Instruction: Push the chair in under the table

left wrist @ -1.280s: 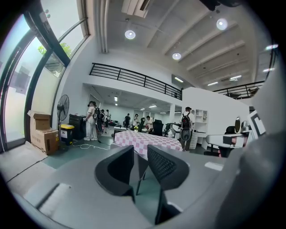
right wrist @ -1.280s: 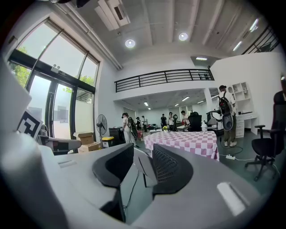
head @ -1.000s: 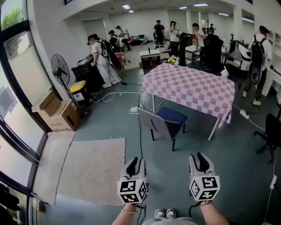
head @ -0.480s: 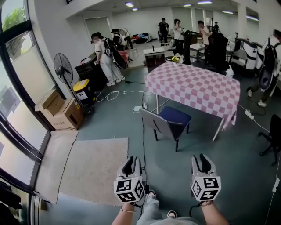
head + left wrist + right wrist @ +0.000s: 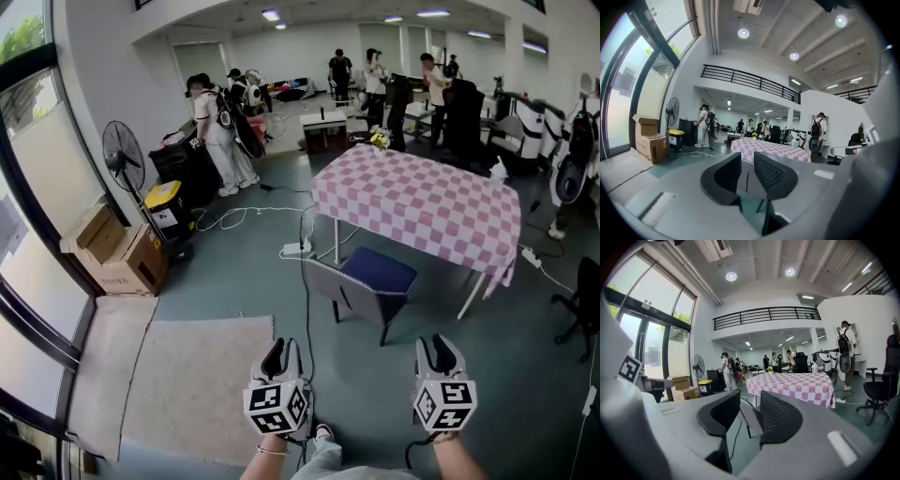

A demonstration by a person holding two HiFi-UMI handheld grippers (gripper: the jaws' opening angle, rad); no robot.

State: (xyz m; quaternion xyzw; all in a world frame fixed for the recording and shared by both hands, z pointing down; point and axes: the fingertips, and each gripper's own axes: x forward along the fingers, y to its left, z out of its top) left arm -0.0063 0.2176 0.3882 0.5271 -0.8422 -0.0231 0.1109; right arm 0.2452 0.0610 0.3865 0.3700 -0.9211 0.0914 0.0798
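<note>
The chair [image 5: 373, 277] stands on the grey floor just beside the near side of the table [image 5: 427, 202]. Its grey back is turned to the person and its blue seat points to the table. Most of the chair is not under the table yet, and only the far edge of the seat comes to the hanging pink-and-white checked cloth.

The 2 grippers are held low in front of the person, side by side and well apart from the chair. They touch nothing.

- The left gripper [image 5: 277, 349] has its jaws apart with a narrow gap, and nothing is between them. In the left gripper view [image 5: 747, 159] only floor and the far table show through the gap.
- The right gripper [image 5: 440, 344] also has its jaws apart, a bit wider, and it holds nothing. In the right gripper view [image 5: 750, 399] the chair's back shows through the gap, far away.

At the left a rug [image 5: 202, 380] lies on the floor. Cardboard boxes [image 5: 117, 251] and a standing fan [image 5: 125, 153] are by the window. Several people stand in the back of the room.
</note>
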